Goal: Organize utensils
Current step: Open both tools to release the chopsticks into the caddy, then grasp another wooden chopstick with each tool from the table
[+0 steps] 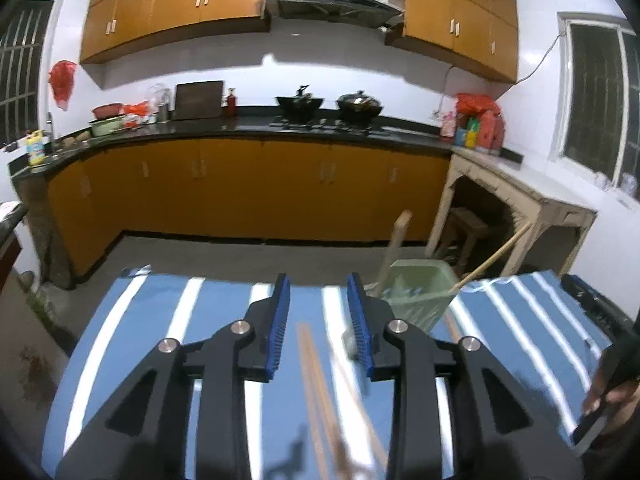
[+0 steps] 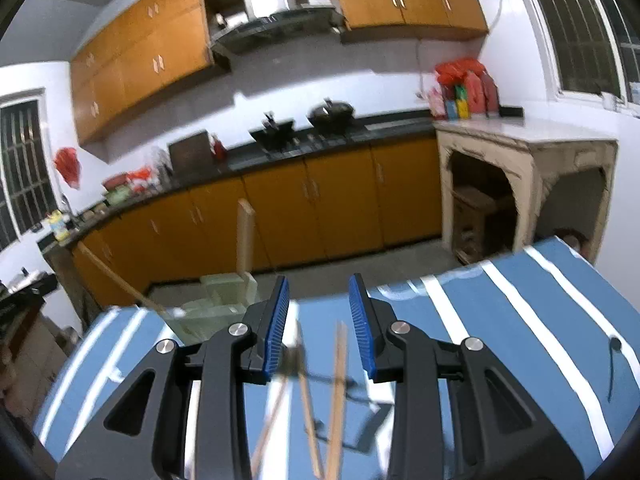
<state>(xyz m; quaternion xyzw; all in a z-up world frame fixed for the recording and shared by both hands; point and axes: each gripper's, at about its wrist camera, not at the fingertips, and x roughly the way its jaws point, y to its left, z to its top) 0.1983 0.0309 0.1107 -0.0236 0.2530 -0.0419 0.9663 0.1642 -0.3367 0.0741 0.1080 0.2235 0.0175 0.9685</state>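
Left wrist view is looking down my left tongs [image 1: 319, 294] over a counter [image 1: 160, 320] covered in a blue cloth with white stripes. The blue ribbed pads [image 1: 282, 320] are standing apart with nothing pressed between them; the tongs are released. Below that gap, wooden chopsticks [image 1: 316, 380] are lying loose on the cloth, blurred, so I cannot tell how many. Just beyond my right pad, a pale green utensil holder [image 1: 420, 292] is sitting near the far edge of the counter. A flat wooden spatula handle [image 1: 394, 248] is sticking up out of it, and a thin wooden stick [image 1: 496, 256] is leaning out toward the right. At the lower right edge, a hand [image 1: 612, 396] is gripping a dark handle.

Right wrist view is showing my right tongs [image 2: 319, 294], also released, pads [image 2: 360, 320] parted and touching nothing. On the cloth [image 2: 520, 320] under them, about 3 chopsticks [image 2: 338, 380] are lying crossed and splayed, blurred. The green holder [image 2: 208, 312] is sitting to the left here, with the spatula handle [image 2: 245, 240] standing upright and the thin stick [image 2: 116, 276] slanting off to the left.

Behind the counter, orange kitchen cabinets [image 1: 240, 188] and 2 dark woks [image 1: 300, 102] on a stove are showing.
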